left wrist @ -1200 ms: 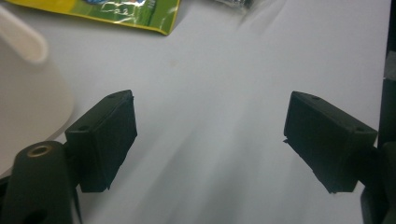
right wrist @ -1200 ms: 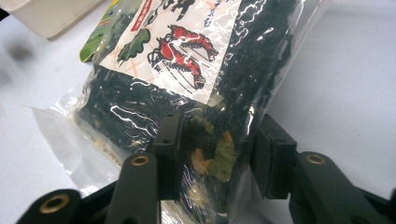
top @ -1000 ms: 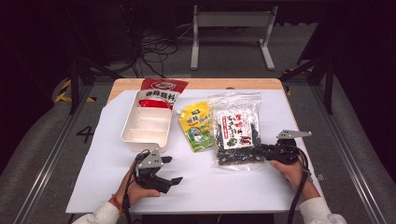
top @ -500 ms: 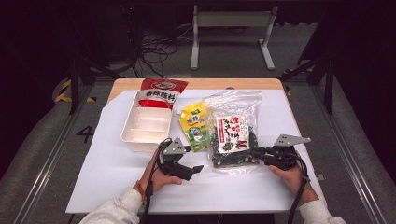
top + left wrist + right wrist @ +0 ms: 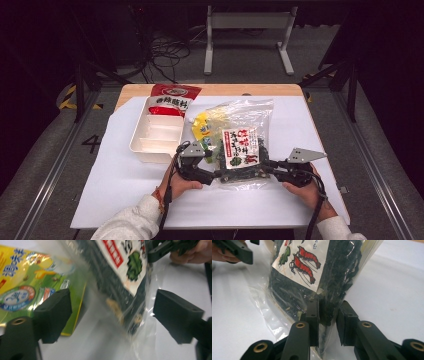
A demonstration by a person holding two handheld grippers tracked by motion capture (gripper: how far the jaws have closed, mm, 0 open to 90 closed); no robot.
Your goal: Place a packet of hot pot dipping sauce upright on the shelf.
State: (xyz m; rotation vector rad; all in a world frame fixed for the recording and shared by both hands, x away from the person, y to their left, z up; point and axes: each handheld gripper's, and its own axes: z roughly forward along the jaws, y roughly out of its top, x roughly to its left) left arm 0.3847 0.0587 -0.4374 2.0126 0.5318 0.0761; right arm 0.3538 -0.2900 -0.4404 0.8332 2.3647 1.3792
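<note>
Right gripper (image 5: pixel 328 322) pinches my seaweed bag's (image 5: pixel 240 150) near corner, lifted off the worktop (image 5: pixel 125 185), while left gripper (image 5: pixel 110 312) gapes around its other corner, closing remains.

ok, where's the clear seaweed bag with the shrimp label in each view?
High view: seaweed bag lies centre table, between both grippers.
Left gripper view: upper middle, its edge between open jaws.
Right gripper view: top centre, lower edge pinched by the jaws.
Shared landmark: the bag's white printed label.
</note>
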